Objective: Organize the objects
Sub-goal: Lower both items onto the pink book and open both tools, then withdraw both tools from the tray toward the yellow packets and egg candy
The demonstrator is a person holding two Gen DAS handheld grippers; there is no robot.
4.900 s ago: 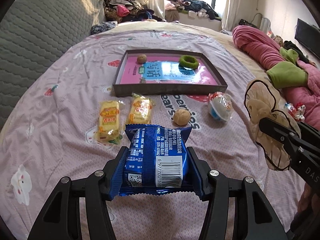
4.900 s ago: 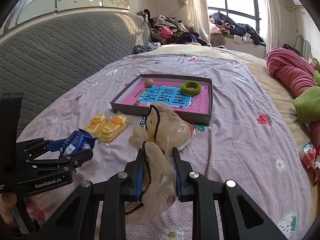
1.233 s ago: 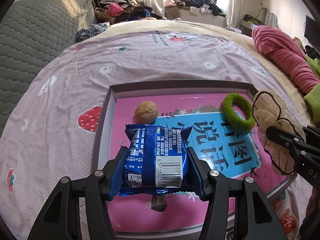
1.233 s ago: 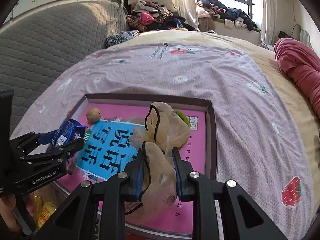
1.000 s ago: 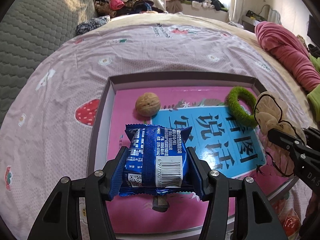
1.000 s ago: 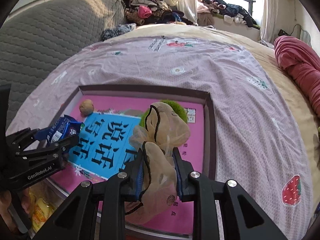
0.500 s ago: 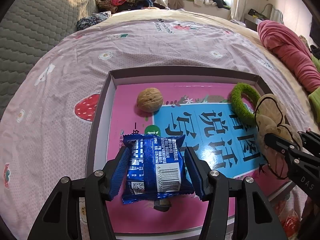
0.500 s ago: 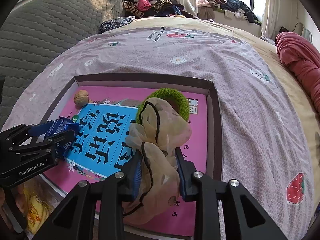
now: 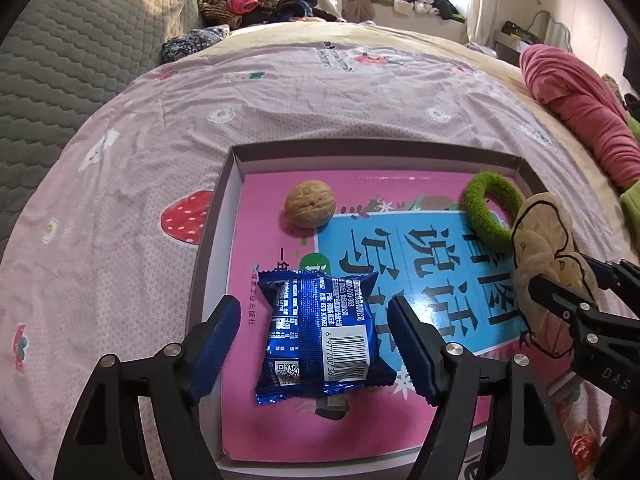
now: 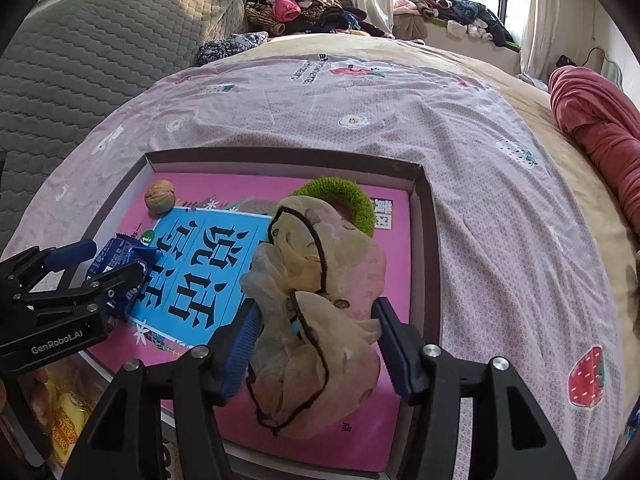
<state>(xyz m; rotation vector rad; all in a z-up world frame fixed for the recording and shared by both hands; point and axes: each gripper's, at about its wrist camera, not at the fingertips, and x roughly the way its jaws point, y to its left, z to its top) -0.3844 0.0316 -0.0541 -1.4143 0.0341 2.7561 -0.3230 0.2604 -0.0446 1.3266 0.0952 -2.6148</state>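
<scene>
The left gripper (image 9: 314, 334) has just been opening: its blue pads stand clear on either side of the blue snack packet (image 9: 320, 334), which lies released on the pink floor of the shallow tray (image 9: 376, 151), near the tray's left wall and toward its near edge. The right gripper (image 10: 316, 342) has also just been opening; its jaws are spread, with the beige mesh pouch (image 10: 316, 312) slumped between them on the tray floor toward the right wall. The left pad seems to brush the fabric, the right pad stands off it. A walnut (image 9: 310, 210) sits near the tray's far left corner, and a green ring (image 10: 344, 200) lies by the far right corner, the pouch overlapping it
</scene>
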